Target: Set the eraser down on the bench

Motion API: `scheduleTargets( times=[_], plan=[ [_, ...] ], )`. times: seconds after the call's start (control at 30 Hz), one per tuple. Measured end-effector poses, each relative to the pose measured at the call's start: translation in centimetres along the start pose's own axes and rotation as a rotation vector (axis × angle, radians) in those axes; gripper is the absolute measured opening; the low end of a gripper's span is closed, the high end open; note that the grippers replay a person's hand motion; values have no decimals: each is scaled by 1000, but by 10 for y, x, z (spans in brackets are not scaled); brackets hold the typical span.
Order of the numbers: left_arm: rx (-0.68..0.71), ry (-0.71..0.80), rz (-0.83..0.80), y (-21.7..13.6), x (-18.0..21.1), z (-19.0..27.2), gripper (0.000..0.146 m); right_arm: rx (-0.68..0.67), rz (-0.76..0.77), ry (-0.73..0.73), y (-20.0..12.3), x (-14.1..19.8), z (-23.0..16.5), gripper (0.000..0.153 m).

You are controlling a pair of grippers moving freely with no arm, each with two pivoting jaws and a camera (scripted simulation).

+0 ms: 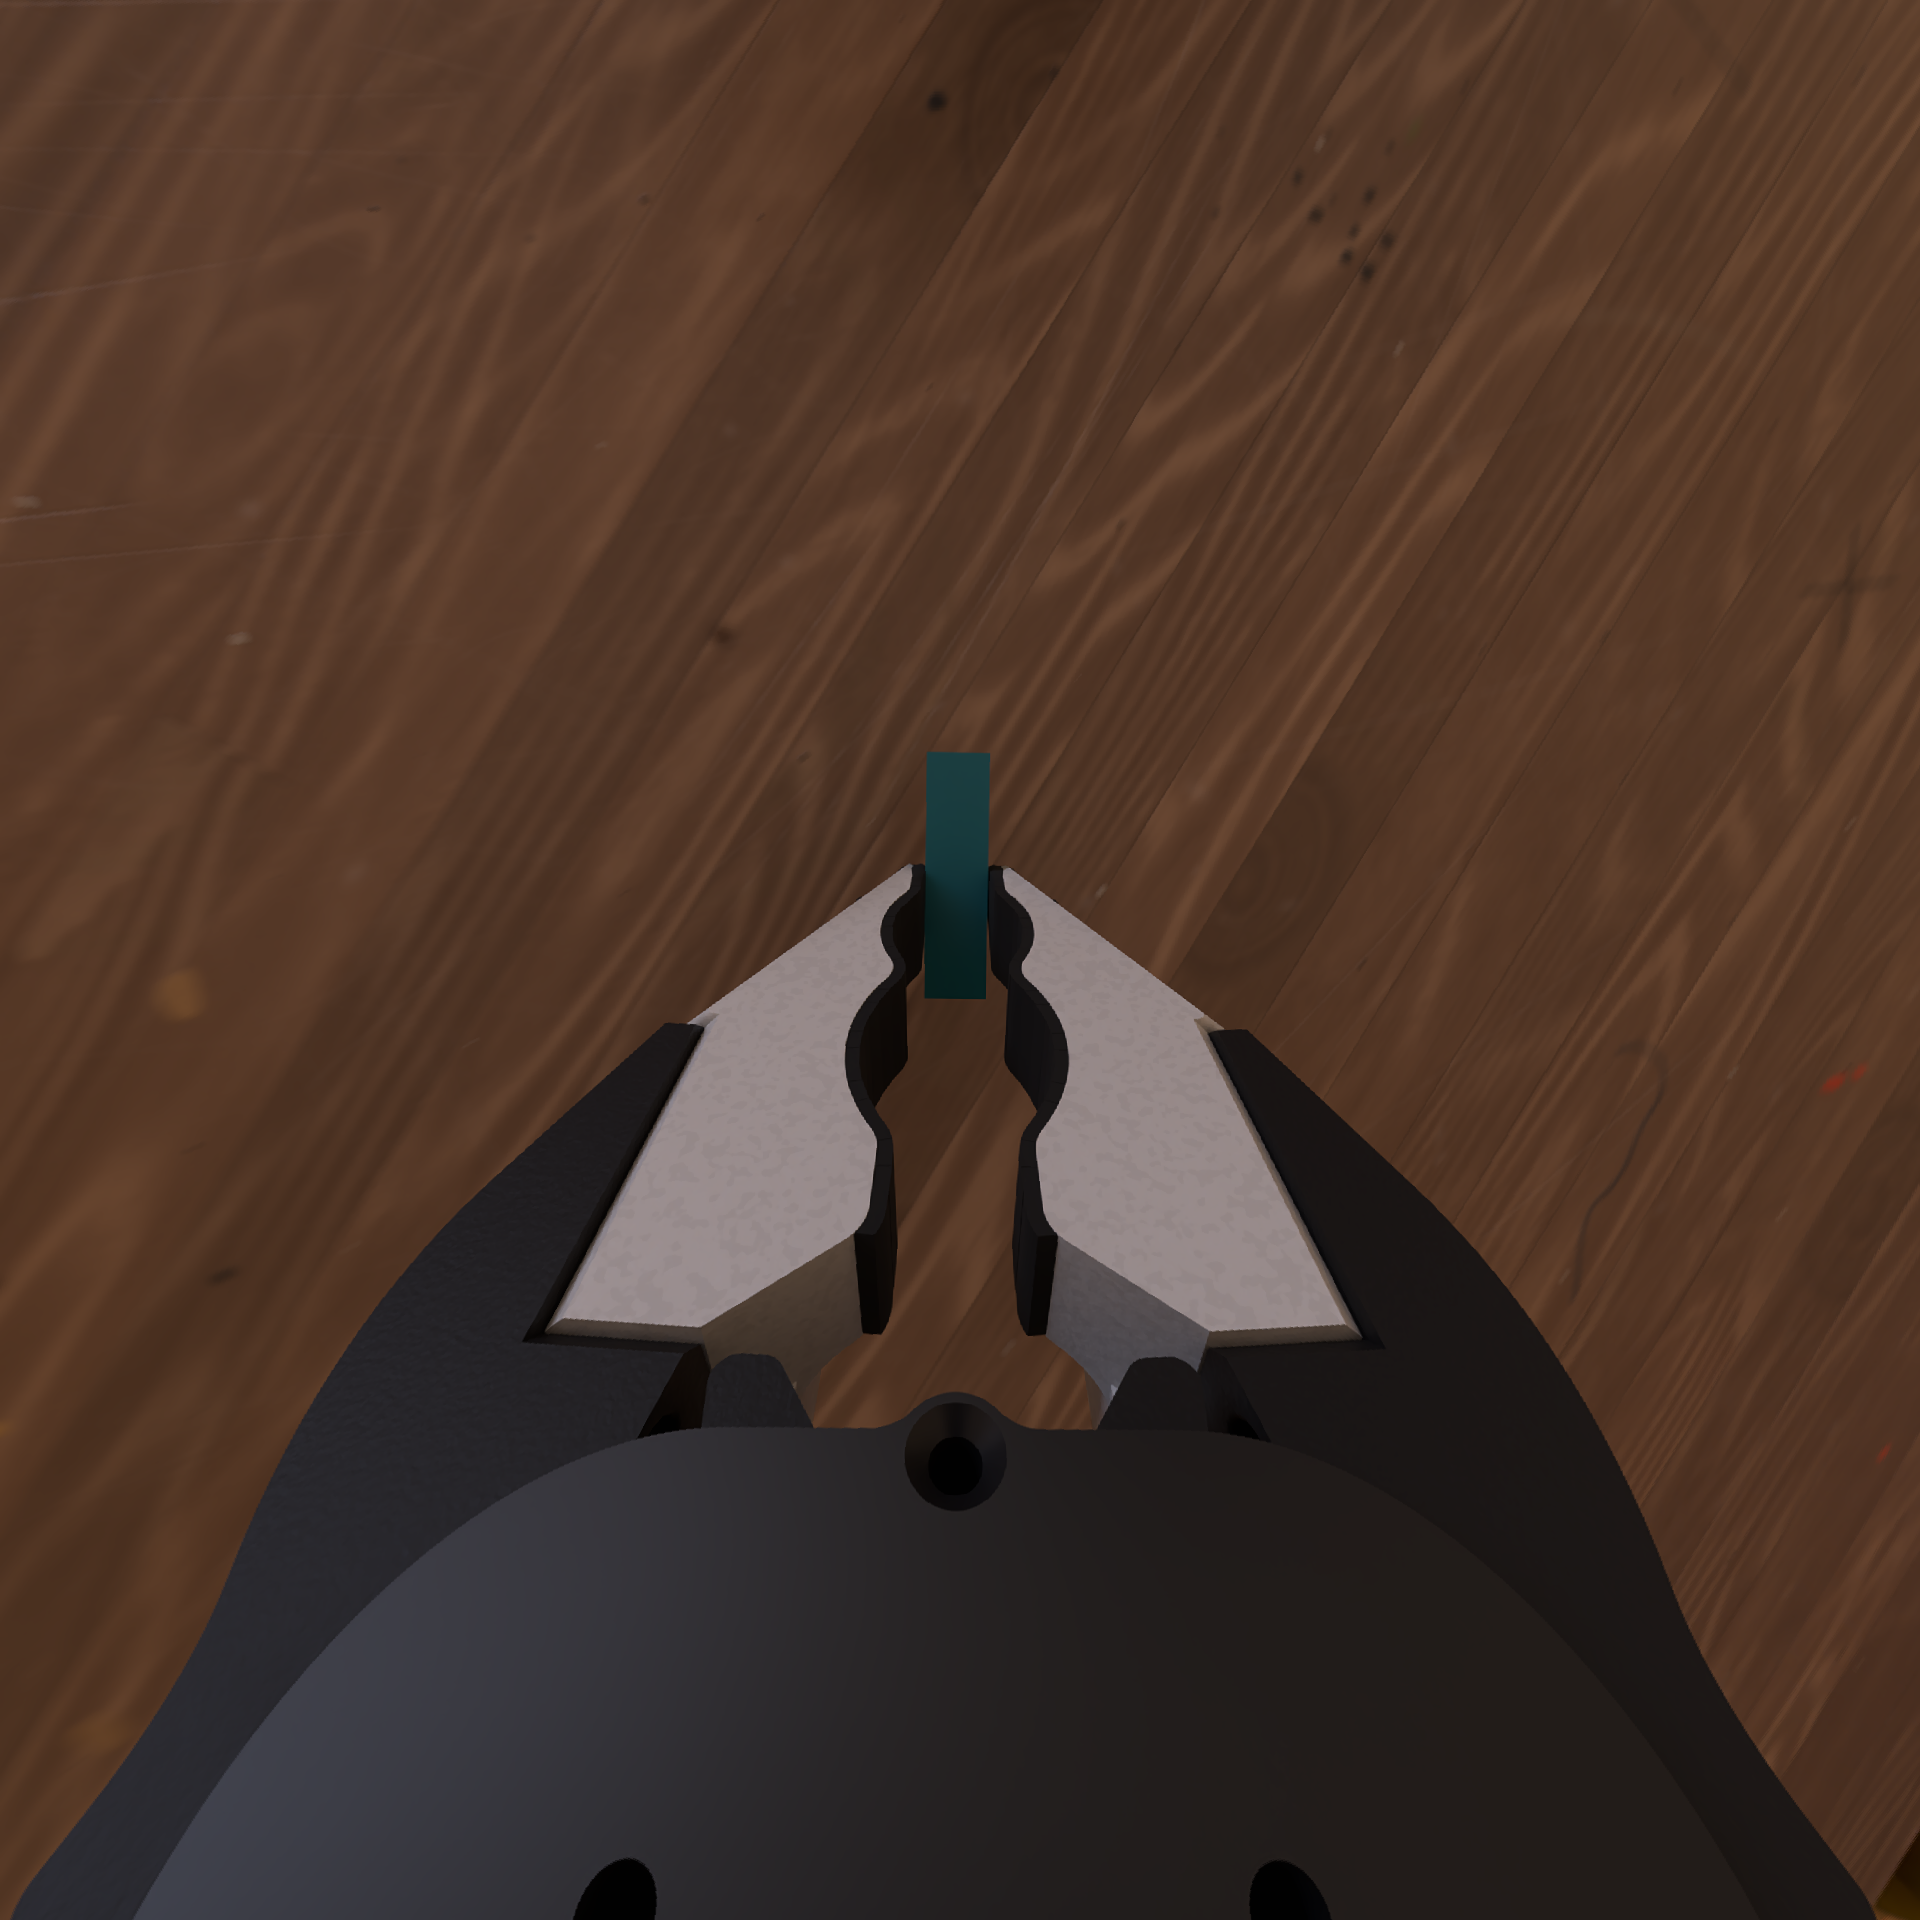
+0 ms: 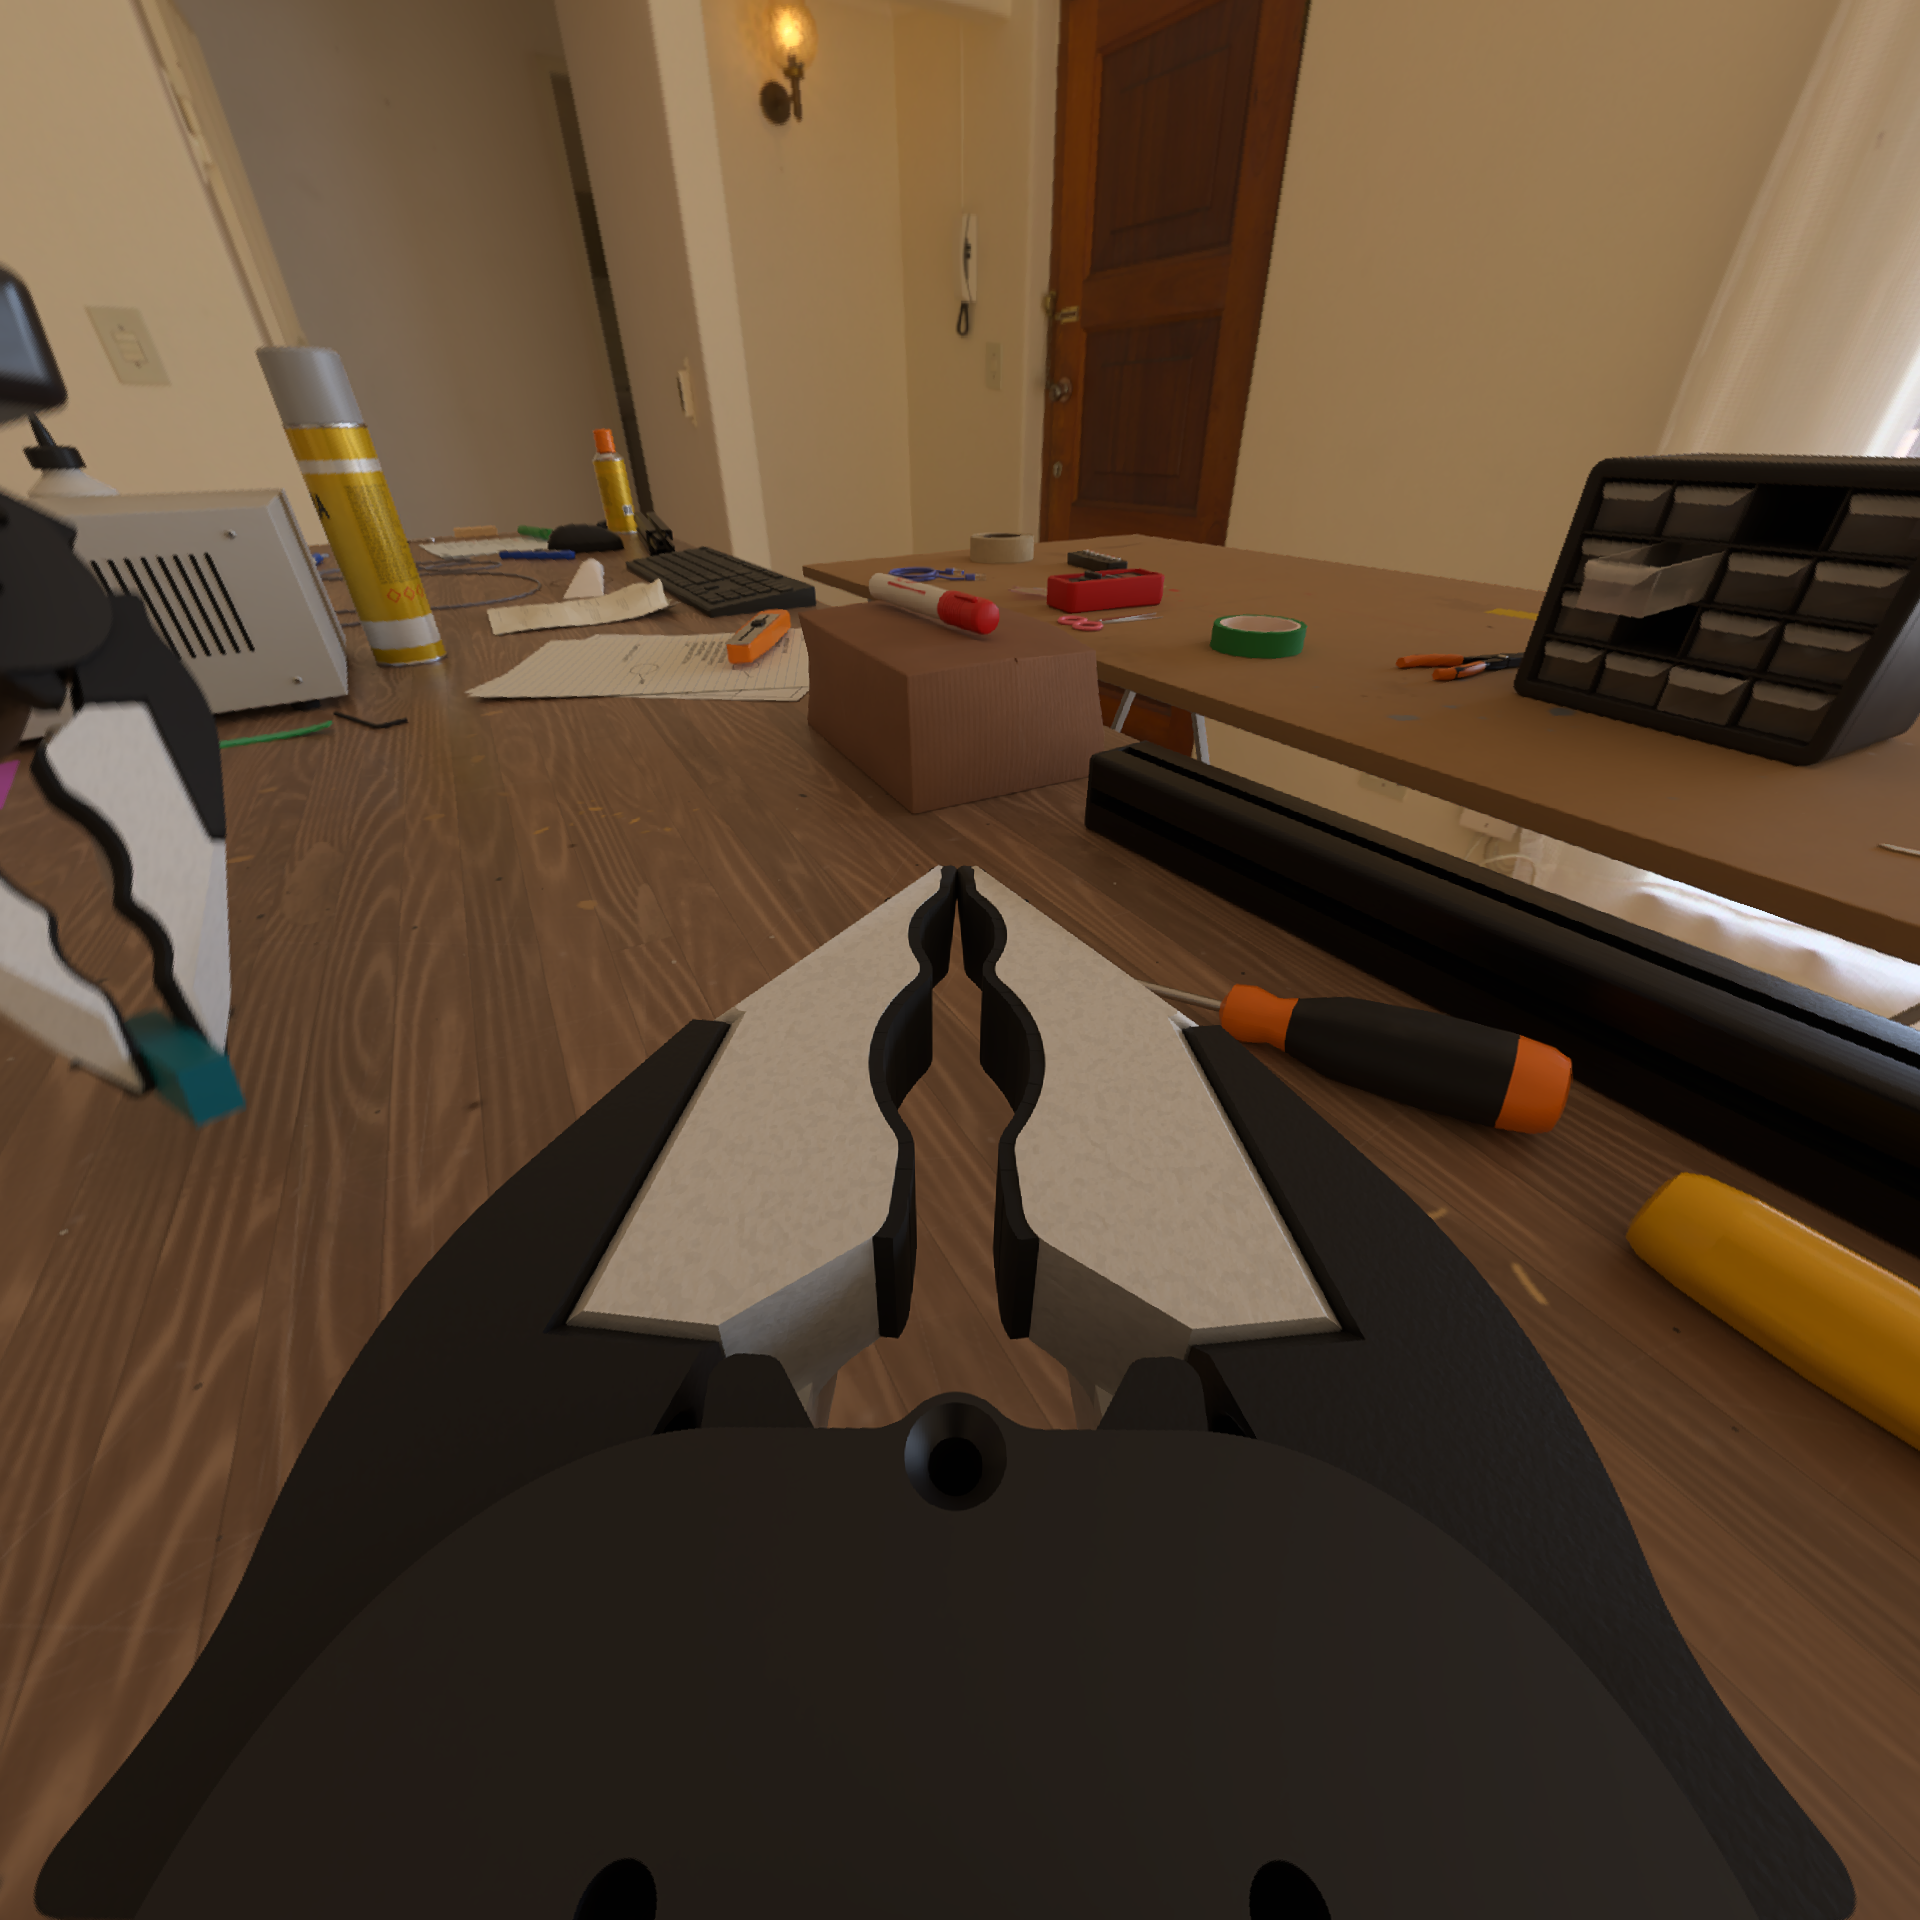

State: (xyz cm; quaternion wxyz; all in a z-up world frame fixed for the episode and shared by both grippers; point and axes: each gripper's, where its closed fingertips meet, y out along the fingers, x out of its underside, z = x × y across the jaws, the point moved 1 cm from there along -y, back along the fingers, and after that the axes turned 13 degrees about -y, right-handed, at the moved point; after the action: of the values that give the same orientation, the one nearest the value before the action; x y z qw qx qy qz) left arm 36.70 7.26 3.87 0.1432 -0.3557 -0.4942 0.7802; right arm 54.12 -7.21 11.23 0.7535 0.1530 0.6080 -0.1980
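the left gripper [image 1: 956, 871] pinches a small teal eraser [image 1: 956, 875] between its fingertips, the eraser standing on edge with its far end poking out past the tips. seen from the right wrist, that same gripper [image 2: 156, 1039] hangs at the left edge of view with the eraser [image 2: 192, 1070] raised above the wooden bench [image 2: 520, 987], tipped at an angle; whether it touches the wood cannot be told. below the eraser in the left wrist view there is only bare plank [image 1: 1351, 520].

the right gripper [image 2: 957, 878] has its fingers drawn together with nothing between them, tips nearly meeting, low over the bench.

taking the eraser as the landmark: the stretch of bench right of it, across to the right gripper, is open wood. well right of it lies a screwdriver [image 2: 1397, 1055] with a black and orange handle, and past that a yellow handle [image 2: 1787, 1299] near a long black rail [image 2: 1507, 935] along the bench's right edge. far beyond the eraser stand a yellow spray can [image 2: 358, 520] and a grey box [image 2: 208, 613] with vents; farther on lie loose papers [image 2: 644, 665] and a brown cardboard box [image 2: 956, 707].
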Motion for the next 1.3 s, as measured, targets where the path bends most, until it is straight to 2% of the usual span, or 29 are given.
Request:
scheduleTargets(
  times=[0.1, 0.23, 0.37, 0.53, 0.7, 0.77, 0.87, 1.03, 1.2, 1.3],
  plan=[
    [-12, -56, 33, 18, -5, 11, 11, -1, 15, 21, -1, -2, 1, 0],
    [-101, 17, 13, 32, -8, 17, 11, -22, 15, 23, 0, -3, -4, 0],
    [-77, 19, 40, 40, -17, 25, 11, -26, 6, -13, 1, -4, -8, 0],
    [-67, -21, 35, 37, -18, 19, 15, -23, -2, -20, 1, -3, -8, 0],
    [-29, -49, 78, 17, -16, 18, 20, -14, 7, -17, -1, -5, -6, 0],
    [18, -56, 154, -2, -26, 16, 21, -4, 15, -11, -2, -6, -4, 0],
    [95, -57, 353, -44, -57, 2, 22, 13, 26, -3, -4, -8, 0, 0],
    [-48, -39, 720, -99, -114, -64, 24, 38, 19, -23, -5, -7, 3, 0],
    [-145, -146, 952, -101, -141, -132, 24, 41, 2, -13, -6, -3, 5, 0],
    [-132, -183, 1034, -89, -139, -145, 22, 40, -5, -10, -6, -1, 5, 0]
  ],
)
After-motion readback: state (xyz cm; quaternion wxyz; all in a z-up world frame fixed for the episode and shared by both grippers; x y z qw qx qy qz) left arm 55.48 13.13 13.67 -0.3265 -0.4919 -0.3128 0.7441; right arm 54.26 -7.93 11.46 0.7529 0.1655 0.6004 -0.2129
